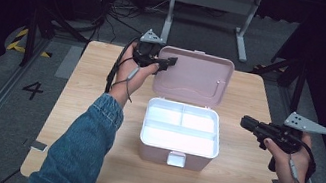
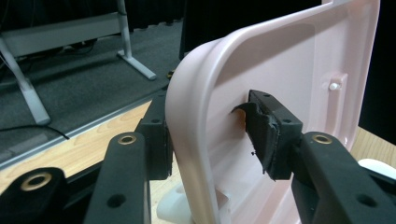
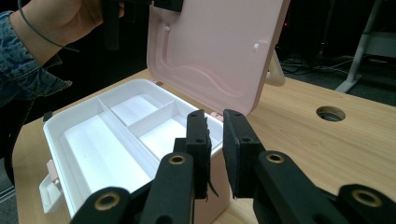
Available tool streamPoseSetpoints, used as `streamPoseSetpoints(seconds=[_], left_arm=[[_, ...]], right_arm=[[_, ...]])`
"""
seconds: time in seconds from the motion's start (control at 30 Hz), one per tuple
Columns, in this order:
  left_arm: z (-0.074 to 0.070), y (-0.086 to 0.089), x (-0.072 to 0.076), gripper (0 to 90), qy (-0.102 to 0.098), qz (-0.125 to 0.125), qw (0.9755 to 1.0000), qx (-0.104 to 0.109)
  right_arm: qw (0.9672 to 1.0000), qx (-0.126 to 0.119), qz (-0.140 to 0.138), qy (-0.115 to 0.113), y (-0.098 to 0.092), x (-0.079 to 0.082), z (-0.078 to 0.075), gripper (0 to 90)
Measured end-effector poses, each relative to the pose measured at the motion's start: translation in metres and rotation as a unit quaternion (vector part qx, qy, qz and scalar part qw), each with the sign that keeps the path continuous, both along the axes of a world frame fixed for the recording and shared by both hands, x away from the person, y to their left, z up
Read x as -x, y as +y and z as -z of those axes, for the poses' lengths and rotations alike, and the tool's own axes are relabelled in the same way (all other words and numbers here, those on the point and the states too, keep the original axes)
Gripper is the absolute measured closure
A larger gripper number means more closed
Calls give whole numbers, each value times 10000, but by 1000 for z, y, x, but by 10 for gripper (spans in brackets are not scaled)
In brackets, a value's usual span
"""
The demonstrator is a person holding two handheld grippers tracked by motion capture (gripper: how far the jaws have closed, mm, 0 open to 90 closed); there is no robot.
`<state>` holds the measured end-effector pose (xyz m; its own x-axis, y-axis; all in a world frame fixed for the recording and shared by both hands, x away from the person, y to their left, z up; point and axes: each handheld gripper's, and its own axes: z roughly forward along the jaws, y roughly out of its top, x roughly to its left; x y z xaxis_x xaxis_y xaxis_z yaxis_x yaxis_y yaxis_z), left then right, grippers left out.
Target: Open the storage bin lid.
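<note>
Pink storage box (image 1: pixel 180 140): tabletop (image 1: pixel 87 108) centre, lid (image 1: pixel 194 76) upright toward far edge. Left gripper (image 1: pixel 168 62) straddles lid's left rim, pads eased apart, not pressing. Right gripper (image 1: pixel 247 122), narrow and empty, hovers beside box's right side, farther from lid.

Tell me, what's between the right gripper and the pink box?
Nothing but bare wooden table. In the high view the right gripper hangs off to the side of the open pink box, with no object between them.
</note>
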<state>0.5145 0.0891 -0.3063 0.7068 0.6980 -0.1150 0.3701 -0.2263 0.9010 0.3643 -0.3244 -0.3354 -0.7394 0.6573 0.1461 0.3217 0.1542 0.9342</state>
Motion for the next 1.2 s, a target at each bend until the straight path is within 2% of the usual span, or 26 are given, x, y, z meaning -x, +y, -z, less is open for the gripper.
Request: streamPoseSetpoints(seconds=[0.4,0.67,1.03,1.2], left_arm=[[12,-3,-21,493,338,-88,9994,36],[25,-7,-33,435,451,-130,9989,37],[37,-10,-44,371,688,-100,9975,-121],[42,-11,-47,355,714,-105,9973,-155]], right_arm=[[10000,22,18,57,-4,-4,3,816],[9999,55,7,88,-3,-6,5,816],[9998,96,16,151,-4,-7,9,812],[9998,87,25,174,-4,-8,9,811]])
